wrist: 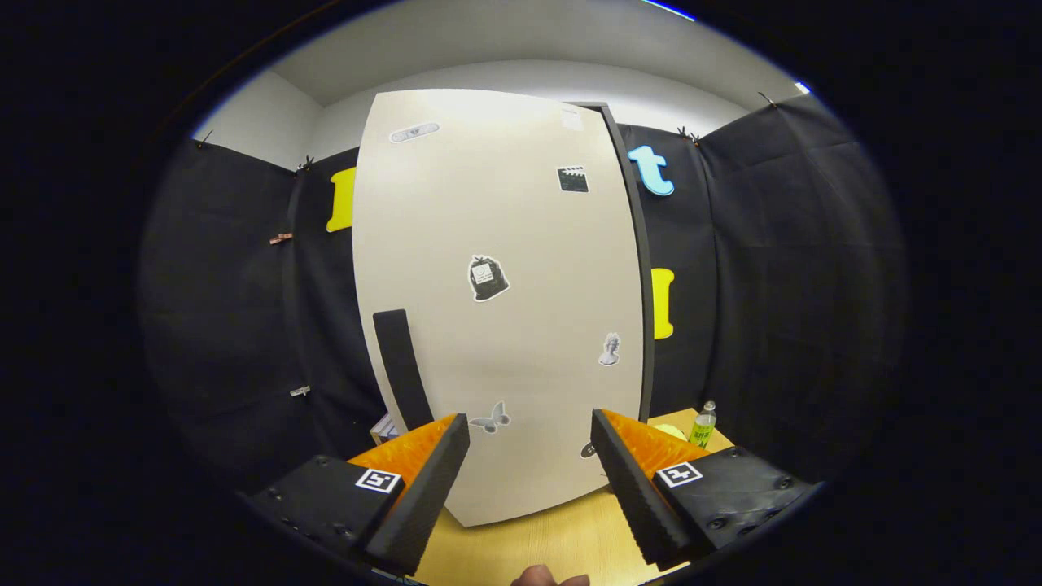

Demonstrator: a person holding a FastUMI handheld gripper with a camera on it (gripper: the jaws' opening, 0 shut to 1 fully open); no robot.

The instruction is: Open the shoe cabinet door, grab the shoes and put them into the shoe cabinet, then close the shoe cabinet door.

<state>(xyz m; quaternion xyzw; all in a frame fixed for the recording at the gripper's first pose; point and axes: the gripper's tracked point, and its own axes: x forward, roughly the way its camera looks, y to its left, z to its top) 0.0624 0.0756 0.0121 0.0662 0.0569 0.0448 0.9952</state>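
Cream cabinet door (pixel 505 309) faces the wide-open, empty claw (pixel 529 443); bottle (pixel 704 423) beside.

Black cloth walls (pixel 773 268) enclose the booth and are clipped along the upper edge. A white room wall (pixel 252 122) and a pale ceiling (pixel 521 41) are visible above. A light wooden desk (pixel 537 545) occupies the foreground. A green bottle (pixel 704 423) is positioned at its far corner.

A staged recording booth: black cloth walls (pixel 773 268) (clipped up) around a cabinet (pixel 496 309).
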